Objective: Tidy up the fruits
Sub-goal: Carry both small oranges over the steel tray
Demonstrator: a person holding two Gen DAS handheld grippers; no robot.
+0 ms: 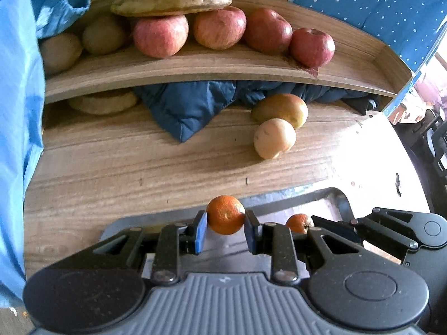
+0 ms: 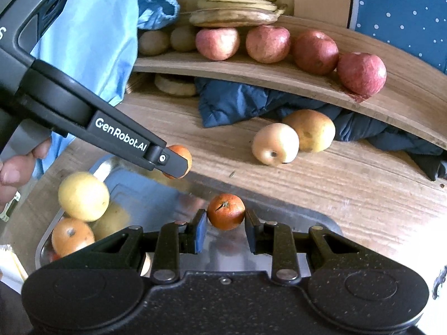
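Blue cloth [image 1: 19, 111] hangs down the far left side of a wooden bench [image 1: 111, 167], beside a raised curved wooden shelf [image 1: 195, 67] along the bench's back edge. On the shelf, from its left end, sit two brown kiwis [image 1: 103, 35], then four red apples [image 1: 218, 28] in a row running to the right end, with a bunch of yellow-brown bananas [image 1: 170, 0] resting on top of the left apples. Under the shelf a dark blue padded cloth [image 1: 190, 109] spills onto the bench, and just to its right two pale yellow-green fruits [image 1: 275, 138] lie touching each other near the middle of the bench. At the bench's front edge sits a metal tray [image 2: 134, 192]; in its left corner are a yellow fruit [image 2: 83, 195], an orange [image 2: 72, 236] in front of it, and a greenish fruit partly hidden between them. A person's hand [image 2: 16, 167] at the far left grips the handle of the left gripper [image 1: 225, 224], whose blue pads are closed narrowly on a small mandarin [image 1: 225, 217] held above the tray's rear rim. To its right, the right gripper [image 2: 225, 222] has its jaws likewise pinched on a second mandarin [image 2: 226, 214], held over the tray's back rim towards its right corner. Beyond the bench's right end hangs a dark blue fabric [image 1: 377, 8] with white dots.
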